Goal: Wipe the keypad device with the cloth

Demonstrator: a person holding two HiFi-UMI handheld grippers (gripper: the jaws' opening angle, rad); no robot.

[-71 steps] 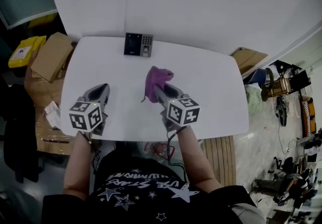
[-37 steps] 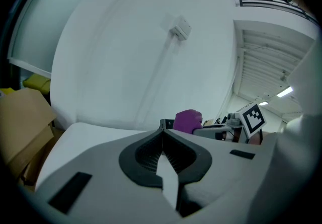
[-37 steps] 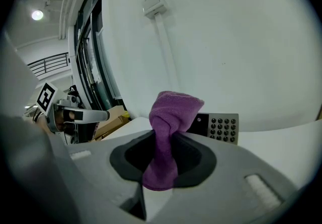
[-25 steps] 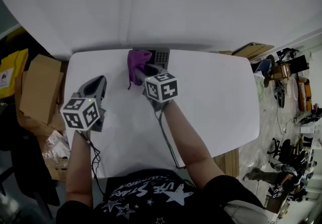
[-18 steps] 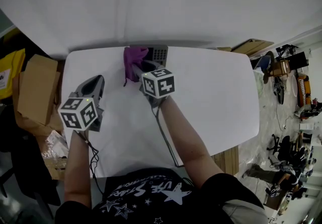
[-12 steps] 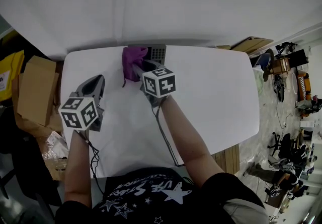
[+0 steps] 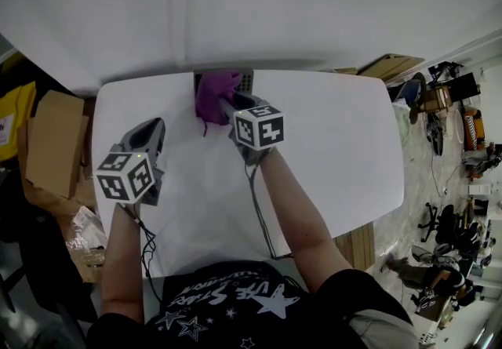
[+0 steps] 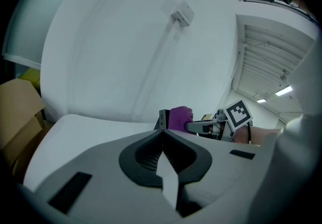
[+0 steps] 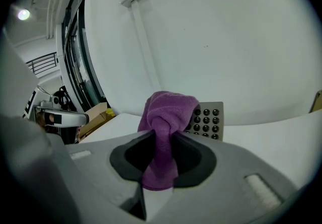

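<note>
Nearest the person, the left gripper point(image 7: 152, 128) has not budged; it stays parked on the table point(image 7: 337, 151), well short of the keypad device point(image 7: 245, 74) and off to its left. All the action is further out. The right gripper point(image 7: 228, 107) has carried the purple cloth point(image 7: 214, 95) from mid-table up to the device at the far edge, and in the last half second the wad has slid rightward across its face. Only a sliver of keys shows past the cloth now, so I'd say the wiping is properly under way, with the right-hand part of the device yet to be covered.

Now the fingers. The left gripper point(image 8: 162, 136) has its jaws pressed together with nothing between them. The right gripper point(image 9: 160, 140) is clamped tight on the cloth point(image 9: 169, 109), which bunches out ahead of the jaws in a knot. Beyond it, the keypad device point(image 9: 209, 120) stands upright against the wall, the cloth touching its left side.
</note>
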